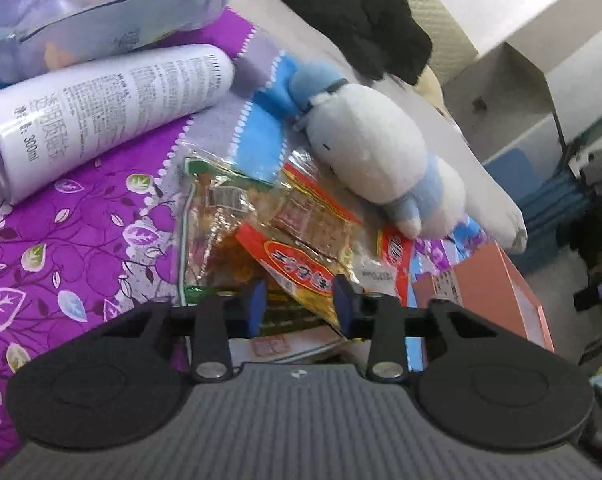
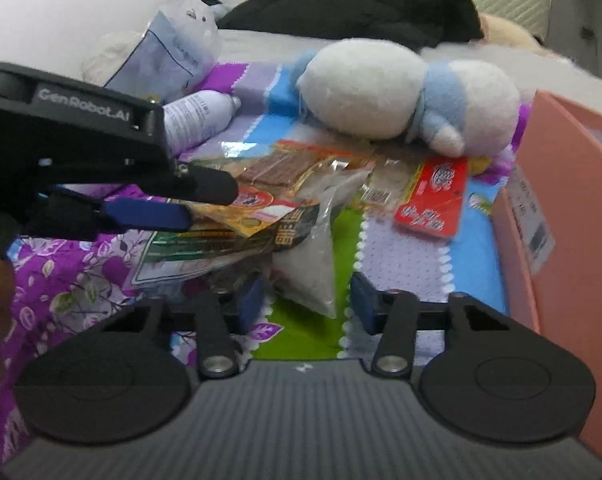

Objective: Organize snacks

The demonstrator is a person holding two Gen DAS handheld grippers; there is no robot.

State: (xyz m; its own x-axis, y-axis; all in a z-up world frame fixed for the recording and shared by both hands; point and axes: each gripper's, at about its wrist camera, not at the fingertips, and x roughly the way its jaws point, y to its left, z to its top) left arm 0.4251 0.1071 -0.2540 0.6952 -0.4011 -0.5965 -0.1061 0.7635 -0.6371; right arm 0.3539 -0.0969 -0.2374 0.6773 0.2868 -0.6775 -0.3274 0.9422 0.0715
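Note:
Several snack packets lie in a heap on a patterned blanket. In the left wrist view my left gripper is open, its blue pads either side of the near edge of a red and yellow snack packet; a clear packet with green trim lies beside it. In the right wrist view the left gripper reaches in from the left over the heap. My right gripper is open around the lower tip of a clear bag of white grains. A red packet lies further right.
A white and blue plush toy lies behind the snacks. A white spray can and a pale plastic pouch lie at the left. A pink box stands at the right. Black clothes lie at the back.

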